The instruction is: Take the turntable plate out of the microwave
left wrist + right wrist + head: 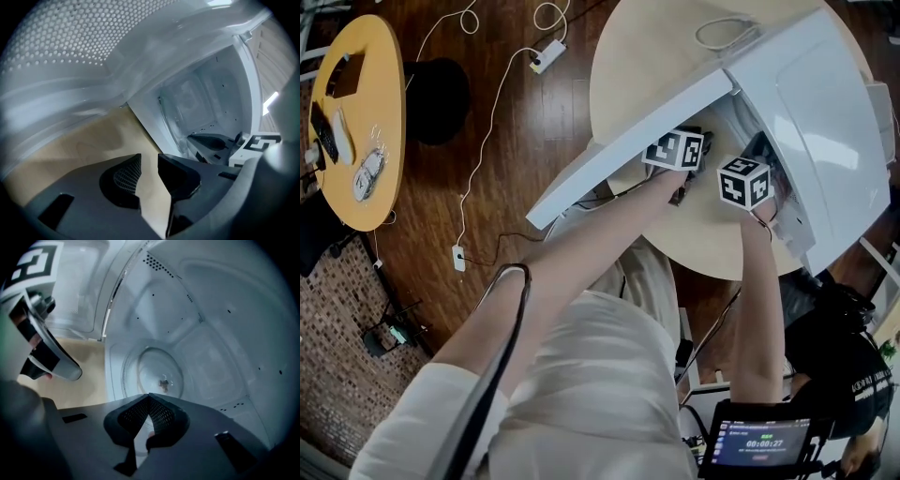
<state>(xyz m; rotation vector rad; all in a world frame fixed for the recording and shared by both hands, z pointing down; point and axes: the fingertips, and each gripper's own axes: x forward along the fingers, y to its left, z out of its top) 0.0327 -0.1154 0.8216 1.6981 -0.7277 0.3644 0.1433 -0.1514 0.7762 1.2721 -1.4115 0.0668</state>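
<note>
Right gripper point(149, 397): jaws closed, tips meeting; can't tell if they nip anything. Just beyond the tips, the clear round glass turntable plate point(157, 369) lies flat on the cavity floor of the white microwave point(220, 324), its near rim hidden behind them.

Left gripper point(149, 161): jaws a narrow gap apart, nothing in it, only the pale wooden tabletop point(89, 140) beneath. Above and left of them is the open white perforated door point(84, 51). The cavity is up to their right.
</note>
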